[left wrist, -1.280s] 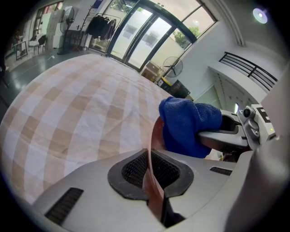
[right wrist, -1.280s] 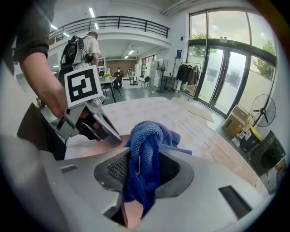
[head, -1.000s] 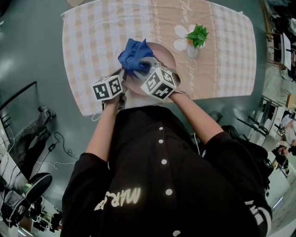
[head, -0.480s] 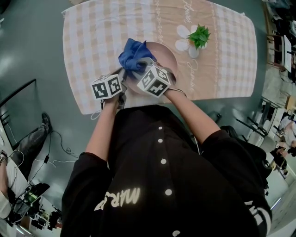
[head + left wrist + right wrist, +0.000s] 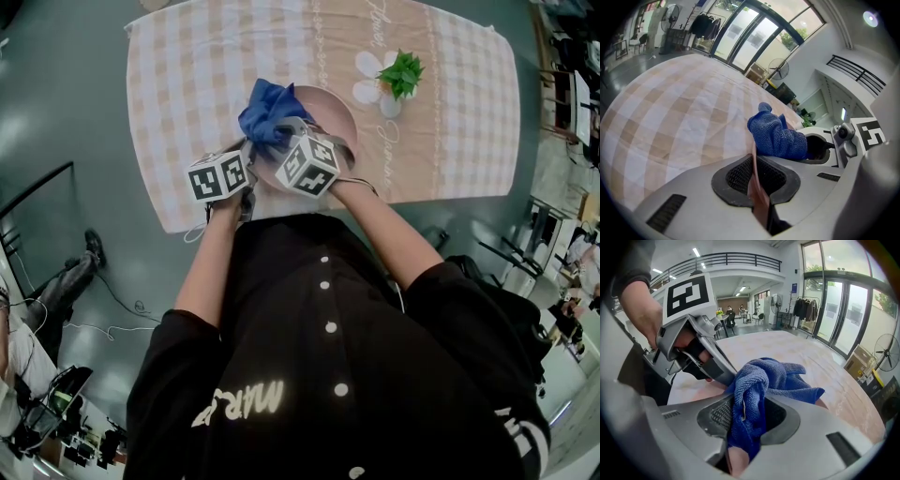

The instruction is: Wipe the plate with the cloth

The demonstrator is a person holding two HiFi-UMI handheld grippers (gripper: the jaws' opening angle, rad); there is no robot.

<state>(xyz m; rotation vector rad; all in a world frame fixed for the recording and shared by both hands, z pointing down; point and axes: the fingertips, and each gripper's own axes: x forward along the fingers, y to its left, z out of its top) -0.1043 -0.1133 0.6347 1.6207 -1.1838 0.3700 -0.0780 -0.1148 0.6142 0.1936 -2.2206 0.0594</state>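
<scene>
A pink plate (image 5: 333,108) lies on the checked tablecloth near its front edge. My left gripper (image 5: 247,157) is shut on the plate's near-left rim; in the left gripper view the thin pink rim (image 5: 754,180) sits pinched between the black pads of the left gripper (image 5: 756,183). A bunched blue cloth (image 5: 266,111) rests on the plate's left part. My right gripper (image 5: 287,141) is shut on it, and the cloth (image 5: 757,385) fills the jaws of the right gripper (image 5: 745,422). Pink plate surface (image 5: 696,389) shows under the cloth.
A small green plant in a white vase (image 5: 397,80) stands on the tablecloth (image 5: 187,75) just right of the plate. The table's front edge runs close under both grippers. Grey floor, cables and a seated person's legs (image 5: 56,281) lie to the left.
My right gripper has slid a little to the left and lower with the blue cloth across the plate. The left gripper and the plate have stayed put.
</scene>
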